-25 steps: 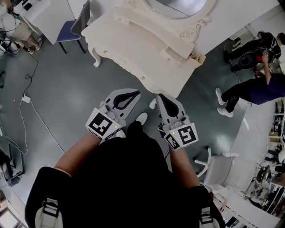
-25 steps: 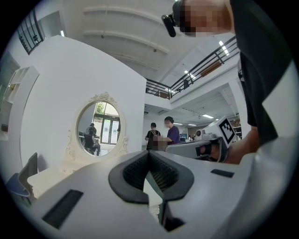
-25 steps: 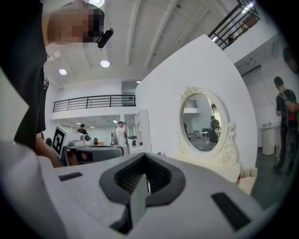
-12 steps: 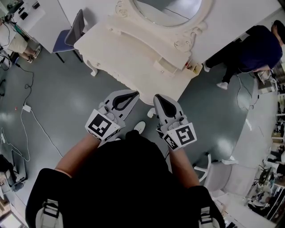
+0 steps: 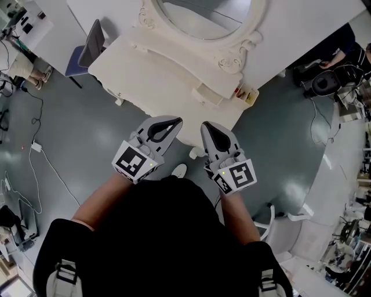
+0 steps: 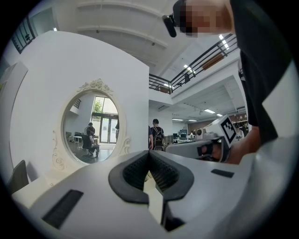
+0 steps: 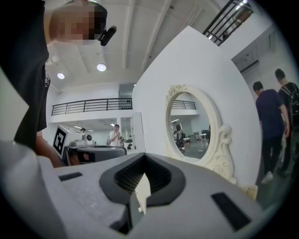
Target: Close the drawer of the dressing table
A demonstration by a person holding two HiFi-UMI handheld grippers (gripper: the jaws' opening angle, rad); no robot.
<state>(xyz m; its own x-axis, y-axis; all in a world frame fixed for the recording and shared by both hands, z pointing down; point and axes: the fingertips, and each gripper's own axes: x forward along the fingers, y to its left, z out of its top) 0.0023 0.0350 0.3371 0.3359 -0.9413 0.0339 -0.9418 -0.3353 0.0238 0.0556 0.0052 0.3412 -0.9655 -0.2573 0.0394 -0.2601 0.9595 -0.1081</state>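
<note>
The cream dressing table [image 5: 156, 75] with its oval mirror [image 5: 203, 14] fills the top of the head view. No drawer front shows from above. My left gripper [image 5: 177, 122] is shut and empty, its tip at the table's front edge. My right gripper [image 5: 204, 125] is beside it, also shut and empty, its tip just short of that edge. The left gripper view has the shut left gripper [image 6: 149, 153] facing the mirror [image 6: 91, 126]. In the right gripper view the right gripper [image 7: 144, 156] is closed, with the mirror [image 7: 189, 126] to its right.
A blue chair [image 5: 87, 52] stands left of the table and a white chair [image 5: 284, 226] at lower right. A cable [image 5: 46, 156] trails over the grey floor at left. People and equipment [image 5: 330, 58] are at the right, and a person [image 7: 268, 121] stands beside the mirror wall.
The table has drawn nearer: both grippers, still shut and side by side, went from well short of its front edge to right at it. The people at the right shifted.
</note>
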